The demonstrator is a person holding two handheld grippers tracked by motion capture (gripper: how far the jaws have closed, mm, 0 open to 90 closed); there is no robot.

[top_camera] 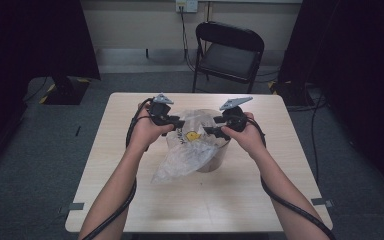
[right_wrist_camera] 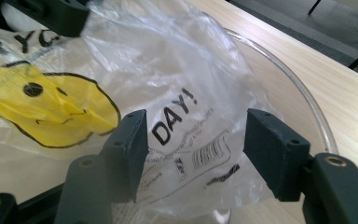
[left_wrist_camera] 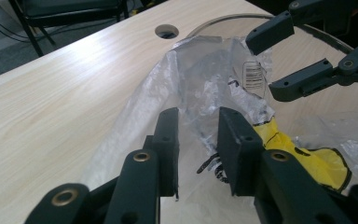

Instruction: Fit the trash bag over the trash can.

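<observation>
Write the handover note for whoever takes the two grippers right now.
Left gripper: jaws parted around a fold of the plastic bag, not clamped.
Right gripper: open, jaws on either side of the bag's printed part.
The bag lies partly in the clear round container at mid-table, its tail trailing out toward the person.
Done: both grippers at the bag.
Left, likely: grip the bag's edges and spread it over the container's rim.

Both forearms reaching forward, left tongs [top_camera: 176, 122] jaws narrowly parted, right tongs [top_camera: 211, 131] jaws wide apart, tips facing inward
</observation>
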